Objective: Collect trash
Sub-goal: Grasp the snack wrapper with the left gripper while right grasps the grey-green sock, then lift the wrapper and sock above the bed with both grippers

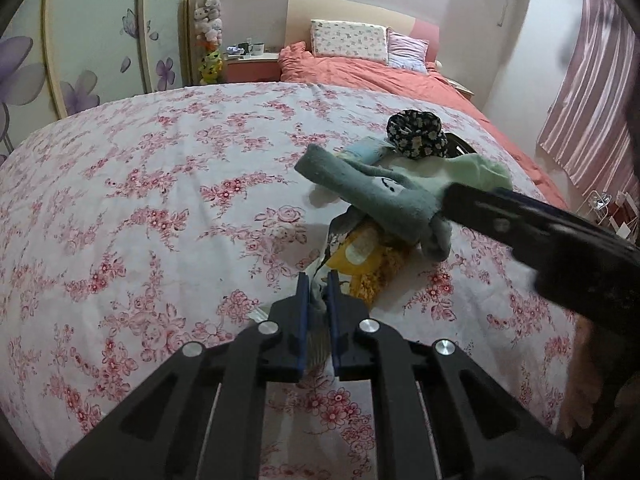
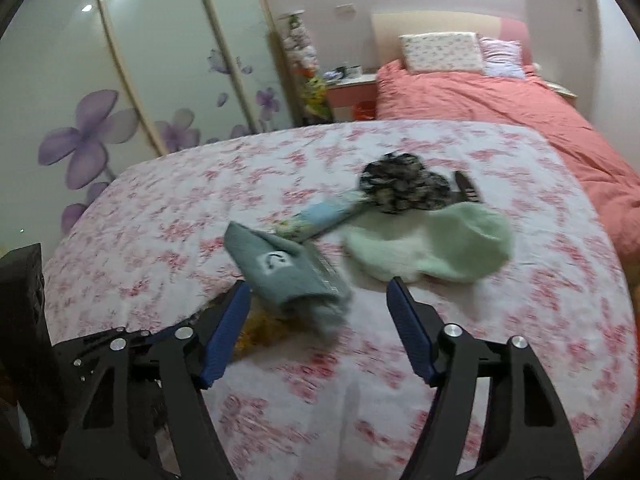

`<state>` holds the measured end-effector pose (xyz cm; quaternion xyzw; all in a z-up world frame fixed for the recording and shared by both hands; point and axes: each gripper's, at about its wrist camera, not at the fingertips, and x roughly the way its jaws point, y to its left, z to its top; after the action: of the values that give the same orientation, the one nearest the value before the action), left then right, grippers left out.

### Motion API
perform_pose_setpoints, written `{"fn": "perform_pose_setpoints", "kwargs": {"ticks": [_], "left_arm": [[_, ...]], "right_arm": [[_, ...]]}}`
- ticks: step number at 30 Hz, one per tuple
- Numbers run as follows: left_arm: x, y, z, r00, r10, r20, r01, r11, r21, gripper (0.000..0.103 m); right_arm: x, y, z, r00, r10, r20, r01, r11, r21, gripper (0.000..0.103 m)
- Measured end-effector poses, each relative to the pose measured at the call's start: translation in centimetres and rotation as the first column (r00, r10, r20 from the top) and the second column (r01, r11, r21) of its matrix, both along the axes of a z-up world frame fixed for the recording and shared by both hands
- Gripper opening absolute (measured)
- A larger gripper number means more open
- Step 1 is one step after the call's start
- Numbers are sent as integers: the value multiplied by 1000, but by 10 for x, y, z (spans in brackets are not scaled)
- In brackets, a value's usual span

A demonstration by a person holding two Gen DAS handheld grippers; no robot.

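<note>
- Between the blue pads of the left gripper [image 1: 318,280], clenched nearly together, sits a thin edge of a crinkled wrapper [image 1: 362,258], yellow with a pale round patch and a whitish, grey-printed border.
- That wrapper lies on the floral bedspread [image 1: 140,208], and most of it is tucked under a grey-blue sock [image 1: 374,196] that bears a small smiling face.
- From the right wrist view only a yellow-brown blur of the wrapper [image 2: 260,330] shows, just beside the left-hand blue pad and below the sock [image 2: 280,276].
- Jaws of the right gripper [image 2: 318,286] stand wide apart, released, with the cuff end of the grey-blue sock between them; the picture is blurred, and the pads do not appear to press on it.
- In the left wrist view the right gripper [image 1: 464,198] comes in from the right edge as a dark slanted bar, its tip against the sock.
- Both grippers slant down toward the bedspread [image 2: 160,220].
- Just beyond the sock lie a pale green fuzzy sock [image 2: 444,240], a light blue folded item [image 2: 324,214] and a dark flower-printed scrunchie [image 2: 400,188], all close together.
- Farther back, a coral duvet [image 1: 360,72] covers the bed's head end, with two pillows [image 1: 352,38] against the headboard.
</note>
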<state>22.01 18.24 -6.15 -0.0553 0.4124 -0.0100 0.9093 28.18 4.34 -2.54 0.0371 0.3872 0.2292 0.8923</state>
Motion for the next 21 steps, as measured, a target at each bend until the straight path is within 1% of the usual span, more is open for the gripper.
{"fn": "perform_pose_setpoints", "kwargs": {"ticks": [1, 3, 5, 7, 8, 11, 14, 15, 17, 18, 19, 21], "left_arm": [[0, 0, 0, 1000, 0, 0, 0, 1000, -1, 10], [0, 0, -1, 1000, 3, -1, -3, 1000, -3, 10], [1, 0, -1, 1000, 5, -2, -5, 1000, -3, 10], [1, 0, -1, 1000, 6, -2, -6, 1000, -2, 10], [2, -1, -1, 1000, 6, -2, -6, 1000, -1, 10], [2, -1, -1, 1000, 6, -4, -6, 1000, -5, 10], [1, -3, -1, 1000, 1, -8, -1, 1000, -19, 12], [1, -4, -1, 1000, -3, -9, 3, 1000, -23, 13], [1, -9, -2, 1000, -13, -11, 13, 1000, -25, 26], [2, -11, -2, 1000, -20, -15, 19, 999, -28, 40], [2, -14, -3, 1000, -20, -16, 19, 1000, -22, 47], [5, -20, -4, 999, -29, -22, 28, 999, -14, 53]], "right_arm": [[3, 4, -4, 1000, 12, -15, -12, 1000, -4, 65], [9, 11, -13, 998, 34, -46, -35, 999, -21, 50], [12, 15, -22, 996, 47, -73, -51, 997, -55, 20], [10, 9, -24, 997, 39, -72, -43, 998, -50, 14], [8, 1, -22, 998, 20, -66, -23, 999, -38, 12], [5, -19, -17, 998, -48, -45, 47, 999, -24, 12], [-1, -51, -8, 986, -165, -12, 164, 986, -31, 12], [-4, -63, -6, 976, -216, 2, 215, 976, -43, 12], [-7, -80, -3, 957, -289, 9, 289, 955, -70, 12], [-8, -88, -4, 946, -324, 5, 323, 942, -94, 12], [-8, -93, -6, 940, -340, -7, 338, 935, -105, 12], [-6, -101, -11, 935, -354, -37, 347, 930, -122, 12]]}}
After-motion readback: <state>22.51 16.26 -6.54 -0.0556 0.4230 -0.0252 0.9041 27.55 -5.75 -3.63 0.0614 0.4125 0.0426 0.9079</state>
